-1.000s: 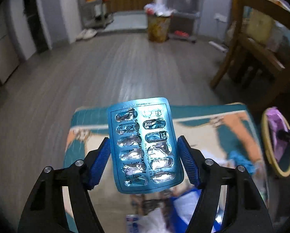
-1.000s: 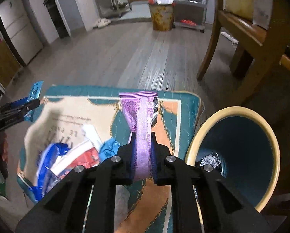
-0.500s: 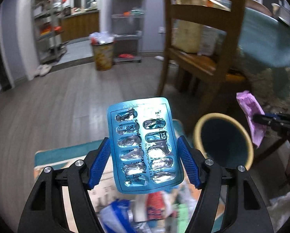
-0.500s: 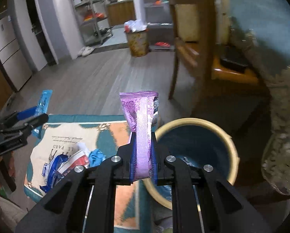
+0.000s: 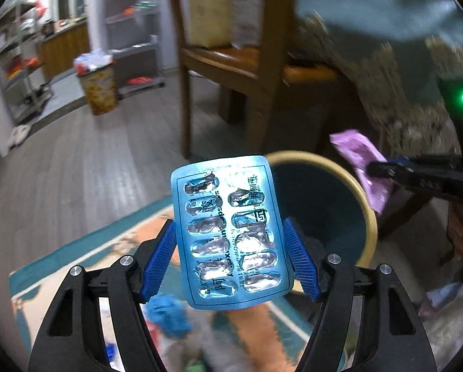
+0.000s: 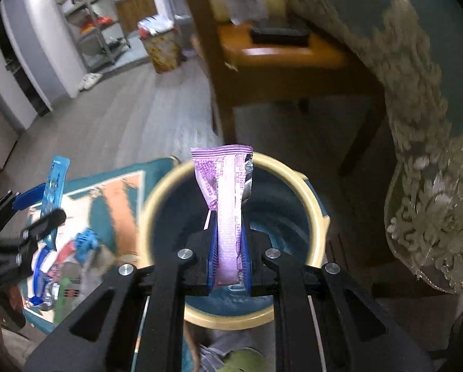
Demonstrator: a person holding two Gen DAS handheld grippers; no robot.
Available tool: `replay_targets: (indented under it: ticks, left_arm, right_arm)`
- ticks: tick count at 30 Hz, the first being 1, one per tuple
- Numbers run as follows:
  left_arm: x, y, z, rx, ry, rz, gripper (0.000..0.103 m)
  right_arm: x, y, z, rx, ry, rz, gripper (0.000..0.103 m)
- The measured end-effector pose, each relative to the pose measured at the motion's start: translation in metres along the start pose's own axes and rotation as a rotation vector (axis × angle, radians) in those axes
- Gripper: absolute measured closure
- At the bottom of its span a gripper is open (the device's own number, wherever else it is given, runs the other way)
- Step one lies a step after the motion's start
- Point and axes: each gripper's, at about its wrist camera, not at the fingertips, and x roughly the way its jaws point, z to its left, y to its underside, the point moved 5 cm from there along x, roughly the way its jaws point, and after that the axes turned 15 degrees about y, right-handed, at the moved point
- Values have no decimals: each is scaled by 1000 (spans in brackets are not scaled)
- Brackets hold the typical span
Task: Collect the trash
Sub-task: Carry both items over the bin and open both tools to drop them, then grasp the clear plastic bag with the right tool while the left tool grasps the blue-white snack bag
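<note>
Both grippers have swung from the mat to the bin (image 6: 316, 217) — the right gripper (image 6: 229, 260) (fingers clamped on the purple wrapper (image 6: 226, 204)) now hangs over its mouth. The left gripper (image 5: 231, 257), fingers pinching the blister pack (image 5: 228, 235), trails just beside the rim — both drops look imminent.

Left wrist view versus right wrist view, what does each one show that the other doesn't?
Only the left wrist view shows the blister pack face-on, its foil pockets burst. Only the right wrist view shows the black flat object on the chair seat and looks straight down into the bin. Both show each tool's load: left tool on the pack, right tool on the purple wrapper.
</note>
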Motion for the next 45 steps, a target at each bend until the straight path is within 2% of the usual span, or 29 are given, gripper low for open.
replay_targets:
  ticks: [3, 10, 13, 15, 17, 20, 25, 28, 32, 36, 40, 45]
  left_arm:
    - [24, 4, -14, 25, 23, 41, 32]
    - [71, 9, -31, 44, 62, 91, 32]
    - [76, 7, -35, 59, 66, 83, 30]
    - [77, 6, -37, 70, 62, 78, 24]
    - [77, 6, -38, 75, 59, 72, 23]
    - [73, 4, -36, 64, 54, 62, 23]
    - [51, 2, -26, 52, 31, 35, 22]
    - [34, 3, -16, 38, 15, 17, 21]
    - [6, 6, 0, 13, -23, -6, 21]
    - [-26, 11, 16, -11, -68, -21, 21]
    - [-67, 20, 32, -12, -133, -23, 21]
    - [-109, 35, 49, -43, -176, -32, 21]
  right_arm:
    - [19, 7, -10, 26, 2, 57, 91]
    - [36, 11, -16, 30, 9, 98, 91]
    - [33, 9, -14, 28, 13, 83, 90]
    - [33, 8, -15, 32, 13, 72, 84]
    - [33, 8, -17, 38, 15, 70, 77]
    - [35, 7, -18, 40, 17, 72, 77]
    - [33, 6, -16, 26, 22, 59, 66]
    - [35, 4, -17, 26, 25, 55, 65]
    - [32, 5, -12, 21, 31, 48, 57]
    - [26, 6, 1, -22, 24, 41, 56]
    - [16, 8, 18, -40, 0, 28, 48]
    - [-1, 15, 48, -40, -55, 17, 39]
